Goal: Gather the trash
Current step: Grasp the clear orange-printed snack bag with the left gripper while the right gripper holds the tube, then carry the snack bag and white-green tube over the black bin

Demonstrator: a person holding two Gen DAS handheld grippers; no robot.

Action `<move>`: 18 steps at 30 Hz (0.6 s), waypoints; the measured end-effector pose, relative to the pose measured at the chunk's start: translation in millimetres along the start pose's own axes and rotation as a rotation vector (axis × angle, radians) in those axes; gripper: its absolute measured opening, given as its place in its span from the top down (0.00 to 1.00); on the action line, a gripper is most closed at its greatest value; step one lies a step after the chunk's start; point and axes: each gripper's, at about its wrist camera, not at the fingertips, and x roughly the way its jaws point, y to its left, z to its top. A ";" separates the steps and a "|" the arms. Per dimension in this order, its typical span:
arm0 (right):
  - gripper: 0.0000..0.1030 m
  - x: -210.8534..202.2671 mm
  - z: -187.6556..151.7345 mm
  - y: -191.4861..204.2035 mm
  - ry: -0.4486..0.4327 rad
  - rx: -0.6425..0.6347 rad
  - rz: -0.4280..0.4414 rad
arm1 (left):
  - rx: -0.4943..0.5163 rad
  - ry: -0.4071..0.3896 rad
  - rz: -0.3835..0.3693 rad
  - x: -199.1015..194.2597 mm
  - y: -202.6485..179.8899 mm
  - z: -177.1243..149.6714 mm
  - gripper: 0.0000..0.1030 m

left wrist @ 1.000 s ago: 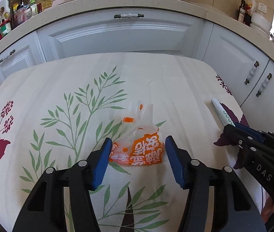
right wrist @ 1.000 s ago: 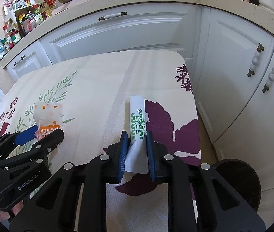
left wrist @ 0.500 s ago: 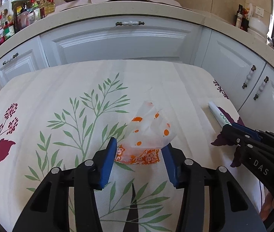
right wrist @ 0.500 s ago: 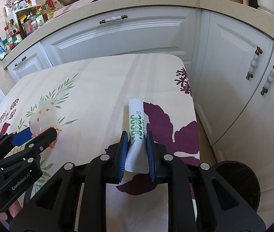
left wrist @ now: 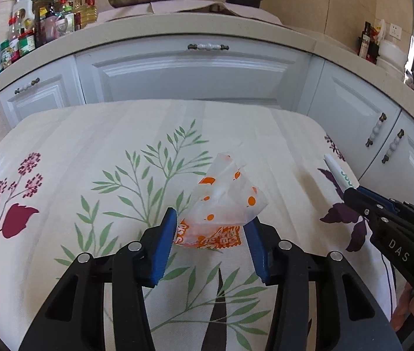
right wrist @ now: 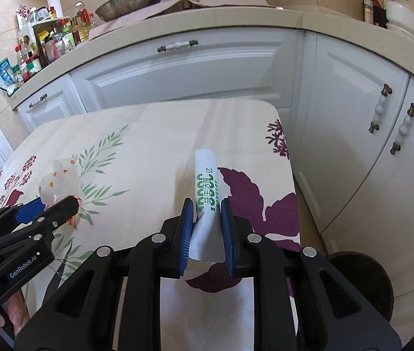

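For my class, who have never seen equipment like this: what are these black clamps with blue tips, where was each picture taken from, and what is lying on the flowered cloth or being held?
No robot is at work here. A person holds a hand-operated clamp in each hand, and each clamp carries a wide-angle camera looking forward along its two blue-padded fingers, so every picture is seen from one clamp. In the left clamp's view, the left gripper pinches a crumpled clear wrapper with orange print and holds it a little above the flowered tablecloth. In the right clamp's view, the right gripper is closed on a white tube with green lettering, which points away from the camera above the cloth. Each clamp also shows at the edge of the other's picture. White kitchen cabinets stand behind the table. Both items are the trash being collected.
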 end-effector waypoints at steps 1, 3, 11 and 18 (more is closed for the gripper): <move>0.82 -1.8 -0.2 0.5 -0.008 0.000 0.001 | 0.000 -0.011 0.002 -3.6 0.5 0.0 0.55; 0.82 -6.9 -0.5 2.1 -0.027 -0.001 0.001 | 0.005 -0.029 0.008 -9.4 0.5 0.1 0.55; 0.82 -34.0 0.2 6.4 -0.091 -0.001 0.005 | -0.007 -0.080 0.009 -31.7 6.2 -1.1 0.55; 0.82 -61.8 -3.3 12.3 -0.139 -0.013 0.011 | -0.010 -0.118 0.019 -51.3 7.6 -7.6 0.55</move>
